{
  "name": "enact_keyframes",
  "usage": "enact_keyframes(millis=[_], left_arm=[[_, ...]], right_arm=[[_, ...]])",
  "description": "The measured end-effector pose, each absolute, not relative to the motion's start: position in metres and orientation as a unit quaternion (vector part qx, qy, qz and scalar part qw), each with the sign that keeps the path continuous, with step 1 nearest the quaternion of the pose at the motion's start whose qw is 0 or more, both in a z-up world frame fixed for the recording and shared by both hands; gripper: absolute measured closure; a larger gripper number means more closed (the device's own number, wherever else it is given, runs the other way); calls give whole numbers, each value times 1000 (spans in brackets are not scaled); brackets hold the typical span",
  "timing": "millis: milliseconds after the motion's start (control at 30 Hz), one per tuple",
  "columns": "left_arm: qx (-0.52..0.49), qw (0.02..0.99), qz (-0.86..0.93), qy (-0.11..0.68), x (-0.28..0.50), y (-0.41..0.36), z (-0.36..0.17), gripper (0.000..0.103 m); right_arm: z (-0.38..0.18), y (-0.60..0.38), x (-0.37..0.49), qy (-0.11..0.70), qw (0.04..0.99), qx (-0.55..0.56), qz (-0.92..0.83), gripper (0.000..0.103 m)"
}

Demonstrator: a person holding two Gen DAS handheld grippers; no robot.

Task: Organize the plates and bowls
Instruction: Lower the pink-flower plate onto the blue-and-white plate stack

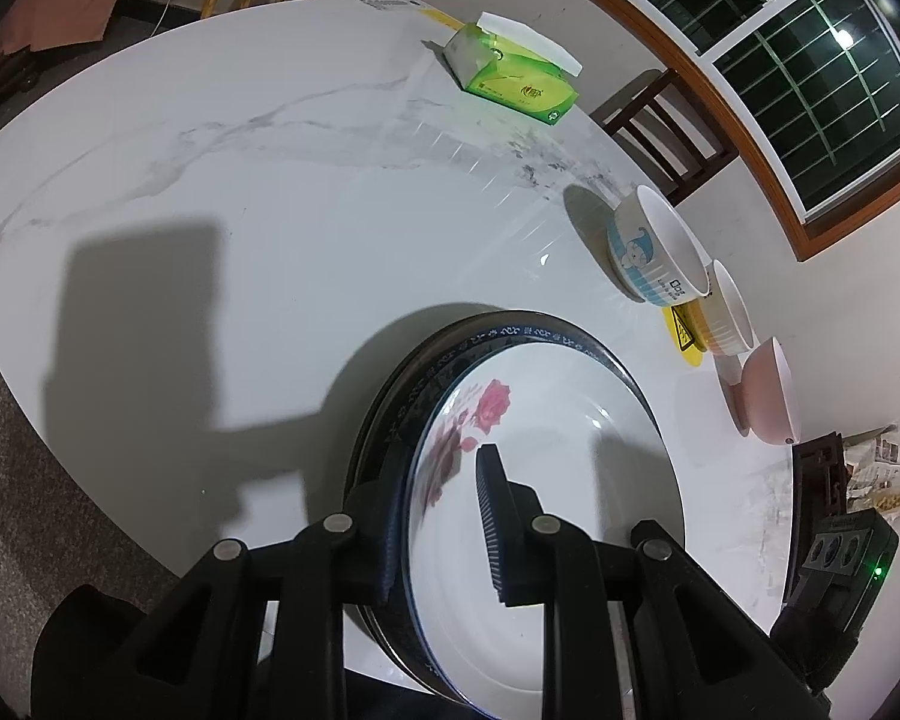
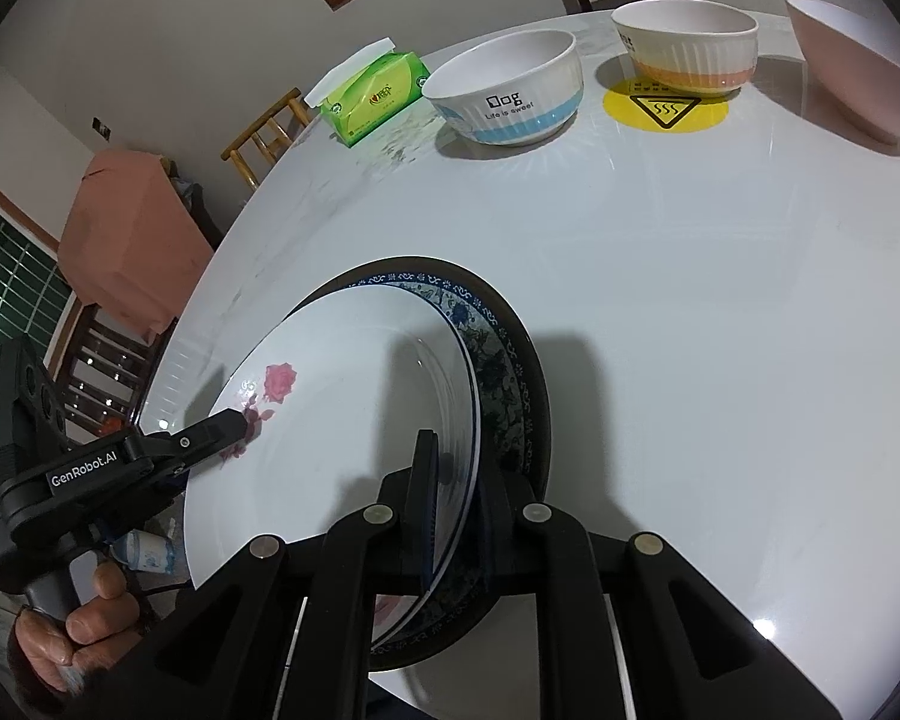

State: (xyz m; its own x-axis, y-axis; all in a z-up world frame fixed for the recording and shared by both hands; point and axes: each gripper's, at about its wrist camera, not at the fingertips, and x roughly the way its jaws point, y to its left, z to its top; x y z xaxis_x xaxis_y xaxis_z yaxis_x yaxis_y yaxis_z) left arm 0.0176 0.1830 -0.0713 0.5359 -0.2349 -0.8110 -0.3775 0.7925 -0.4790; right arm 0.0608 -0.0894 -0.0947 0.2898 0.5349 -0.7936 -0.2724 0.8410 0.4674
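Both my grippers, left and right, clamped opposite rims of the white plate, steadying it over the blue plate for stacking.

Counter: glossy white marble look, grey veins. Rose plate and bowls: glazed ceramic, shiny. Tissue pack: glossy plastic wrap. Gripper fingers: matt black plastic, ribbed pads.
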Motion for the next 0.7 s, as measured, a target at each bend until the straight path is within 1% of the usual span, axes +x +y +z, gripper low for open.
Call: enact_keyframes(millis=[300,533,700], left_arm=[[-317,815,44,482,18,184,-70,81],[-322,814,40,482,18,183,-70,73],[-322,813,40,483,17,183,-69,72]], right_arm=[[-90,-81,58,532,803,94,251,85],[-89,-76,57,530,807,80,250,80],[-89,-75,57,530,807,74,248,80]])
